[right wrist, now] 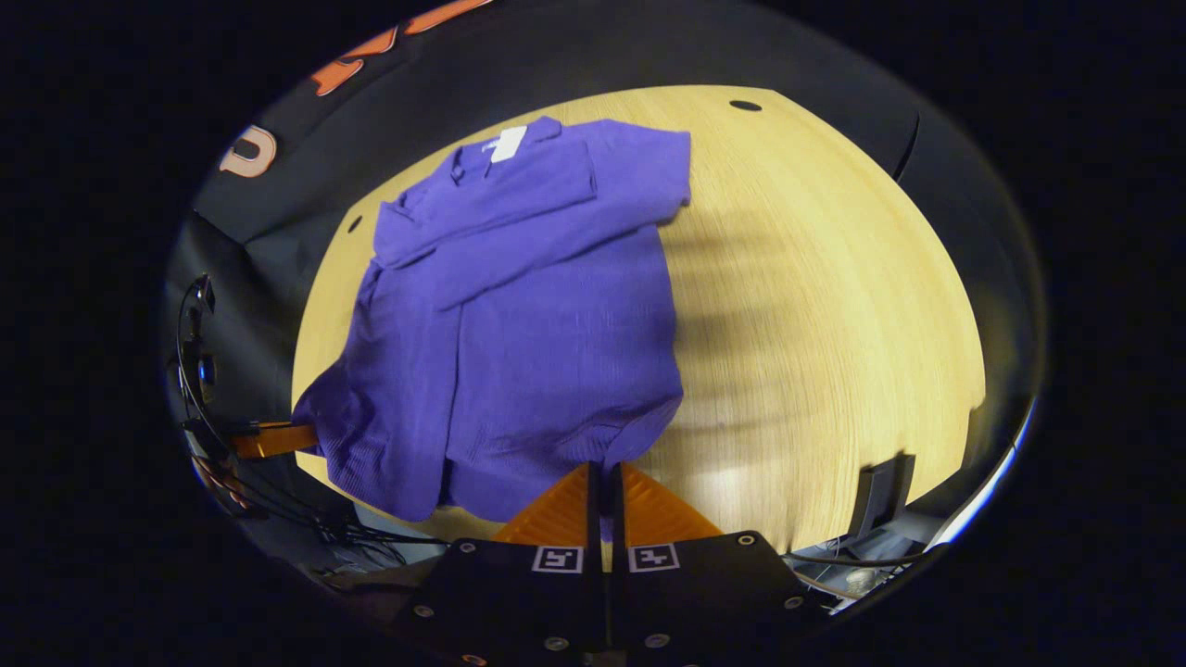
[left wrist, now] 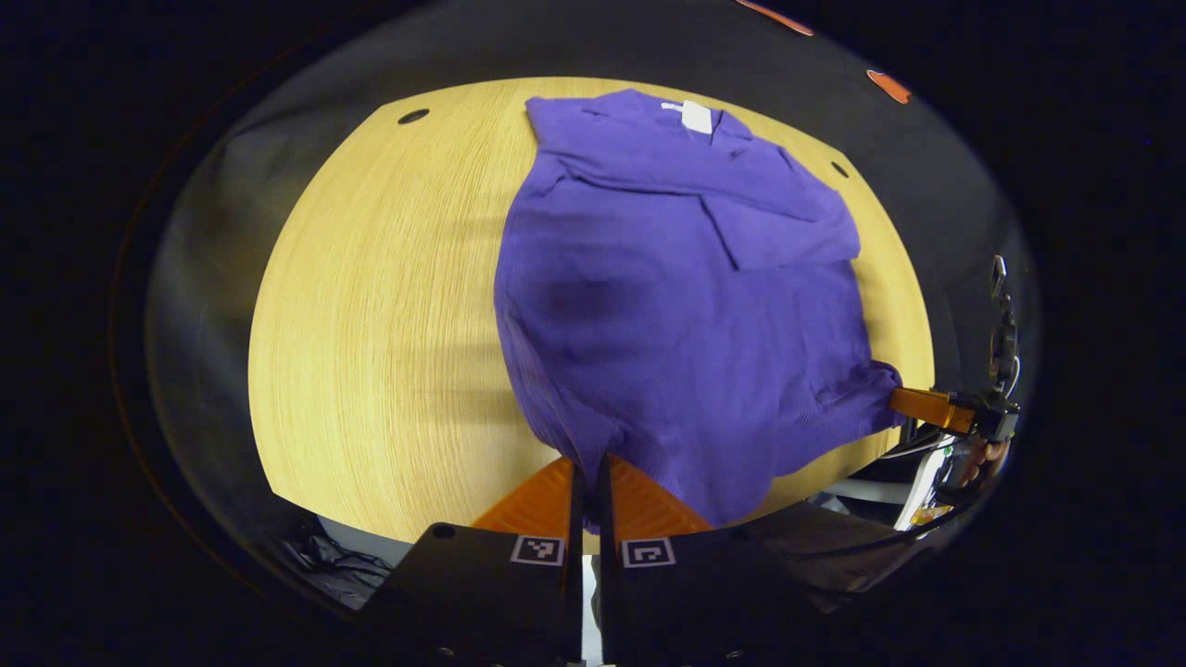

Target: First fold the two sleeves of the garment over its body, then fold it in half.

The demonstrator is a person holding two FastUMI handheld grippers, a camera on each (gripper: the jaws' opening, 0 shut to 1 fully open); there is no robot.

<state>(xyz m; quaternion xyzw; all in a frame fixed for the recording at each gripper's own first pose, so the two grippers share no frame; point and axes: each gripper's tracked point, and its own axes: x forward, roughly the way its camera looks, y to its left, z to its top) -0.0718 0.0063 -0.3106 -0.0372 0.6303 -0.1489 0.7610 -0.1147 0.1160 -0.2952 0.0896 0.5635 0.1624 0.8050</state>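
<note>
A purple garment (left wrist: pixel 667 306) lies on the wooden table (left wrist: pixel 389 324), collar and white label (left wrist: pixel 695 116) at the far end. Both sleeves are folded across its chest; one sleeve (left wrist: pixel 778 232) overlaps the other. My left gripper (left wrist: pixel 589 468) is shut on one hem corner at the near table edge. The right gripper (left wrist: pixel 913 403) pinches the other hem corner, far right in the left gripper view. In the right gripper view the garment (right wrist: pixel 528 324) runs away from my right gripper (right wrist: pixel 604 472), which is shut on the hem. The left gripper (right wrist: pixel 278 437) holds the opposite corner at the left.
Bare table (right wrist: pixel 815 306) stretches beside the garment on both sides. Small dark holes (left wrist: pixel 413 116) (right wrist: pixel 744 105) sit near the far table corners. Cables and a hand (left wrist: pixel 982 454) are below the near edge. A black object (right wrist: pixel 880 496) stands off the table's near right.
</note>
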